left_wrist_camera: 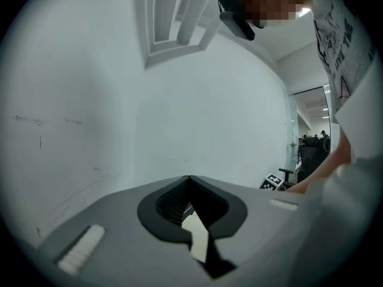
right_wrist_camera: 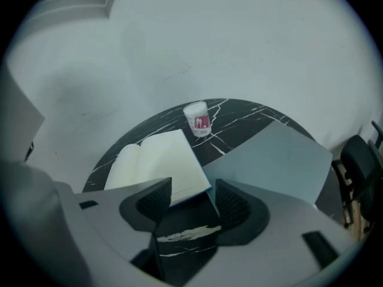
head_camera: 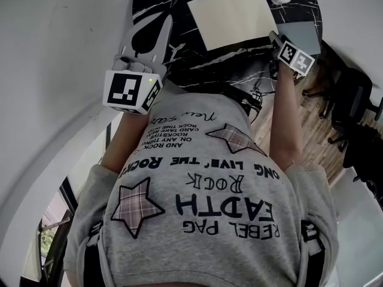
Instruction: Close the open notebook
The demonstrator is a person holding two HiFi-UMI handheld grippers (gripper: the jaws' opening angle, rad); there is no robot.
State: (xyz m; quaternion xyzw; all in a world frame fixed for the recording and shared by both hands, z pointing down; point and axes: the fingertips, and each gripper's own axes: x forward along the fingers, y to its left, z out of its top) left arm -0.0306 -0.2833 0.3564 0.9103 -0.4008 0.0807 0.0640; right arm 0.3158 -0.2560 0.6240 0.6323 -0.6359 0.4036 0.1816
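Jaws of the right hand-held gripper (right_wrist_camera: 192, 197) stand apart, released, with nothing gripped; the open notebook (right_wrist_camera: 157, 163) lies flat on the black counter (right_wrist_camera: 245, 117) just ahead of them, a white cup (right_wrist_camera: 197, 119) farther beyond. The left hand-held gripper (left_wrist_camera: 190, 184) is clenched, empty, facing a wall (left_wrist_camera: 179, 100)

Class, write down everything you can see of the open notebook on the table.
The notebook lies open and flat on the black marbled table, showing blank cream paper pages, one arching at the spine, with a thin bluish edge beneath. The right gripper, open, hangs over its near corner without gripping it.
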